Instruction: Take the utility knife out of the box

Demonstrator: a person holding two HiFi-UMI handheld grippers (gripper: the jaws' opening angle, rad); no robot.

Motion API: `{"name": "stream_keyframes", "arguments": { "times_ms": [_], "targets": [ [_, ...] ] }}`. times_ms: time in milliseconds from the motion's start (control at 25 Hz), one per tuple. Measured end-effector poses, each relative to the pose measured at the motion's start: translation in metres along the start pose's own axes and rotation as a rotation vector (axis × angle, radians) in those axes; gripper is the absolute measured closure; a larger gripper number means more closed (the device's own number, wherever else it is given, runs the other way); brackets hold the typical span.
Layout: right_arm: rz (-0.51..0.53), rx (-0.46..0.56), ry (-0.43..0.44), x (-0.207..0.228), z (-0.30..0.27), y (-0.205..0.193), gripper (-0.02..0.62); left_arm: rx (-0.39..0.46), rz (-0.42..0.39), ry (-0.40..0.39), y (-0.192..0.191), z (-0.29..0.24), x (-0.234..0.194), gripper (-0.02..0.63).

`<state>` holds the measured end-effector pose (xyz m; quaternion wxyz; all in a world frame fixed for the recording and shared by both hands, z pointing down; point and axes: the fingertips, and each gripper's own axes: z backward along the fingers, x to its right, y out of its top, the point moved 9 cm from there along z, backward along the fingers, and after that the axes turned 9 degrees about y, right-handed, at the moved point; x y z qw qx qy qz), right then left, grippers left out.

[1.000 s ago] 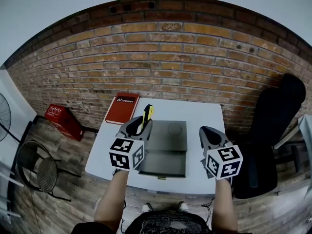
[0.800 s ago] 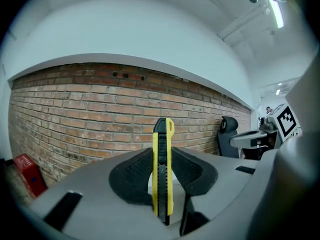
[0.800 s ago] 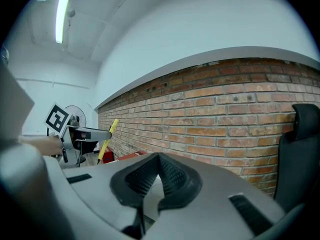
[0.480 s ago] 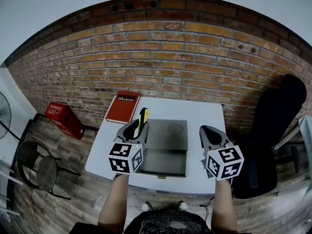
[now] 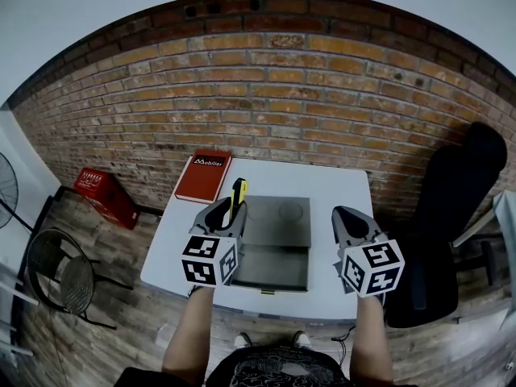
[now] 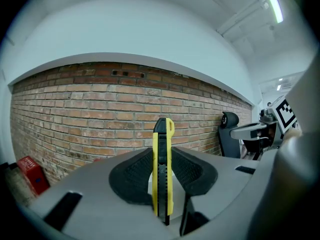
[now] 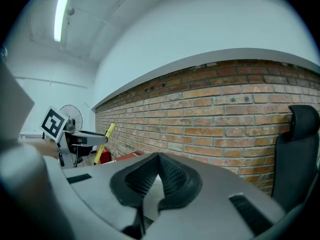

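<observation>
Yellow and black, the utility knife (image 6: pixel 162 134) stands upright between the pads of the left gripper (image 6: pixel 161 153), which are clamped on its flat sides; its top end rises clear above the fingertips, pointing to 12 o'clock in the left gripper view. In the head view the knife is out of the box (image 5: pixel 274 268), held in the air over the box's edge at about 10 o'clock from the box's middle, with its tip leaning towards the brick wall (image 5: pixel 282 95).

At 3 o'clock from the left gripper, across the box, the right gripper (image 7: pixel 159 159) is held over the white table (image 5: pixel 339 188). Its pads meet at their tips with nothing between them (only a sliver of pale tabletop shows below where they join).

The grey box lies open on the table between the two grippers, its two shallow halves one behind the other, the near half reaching the table's near edge. At 11 o'clock from the box a red book (image 5: pixel 204 177) lies on the table's far-left corner, partly over the edge.

Farther out, a red crate (image 5: pixel 105 200) sits on the wooden floor at 9 o'clock from the table, near the foot of the wall. A black office chair (image 5: pixel 455 208) stands at 3 o'clock, just beside the table's right edge.
</observation>
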<state>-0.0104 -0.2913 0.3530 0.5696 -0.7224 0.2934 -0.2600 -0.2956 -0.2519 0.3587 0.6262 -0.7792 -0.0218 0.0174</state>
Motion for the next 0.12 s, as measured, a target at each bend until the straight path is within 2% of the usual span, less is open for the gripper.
{"name": "stream_keyframes", "arguments": {
  "times_ms": [120],
  "targets": [
    [-0.001, -0.003, -0.002, 0.0006, 0.0005, -0.0009, 0.577, -0.004, -0.001, -0.001, -0.0012, -0.0005, 0.0004, 0.478]
  ]
}}
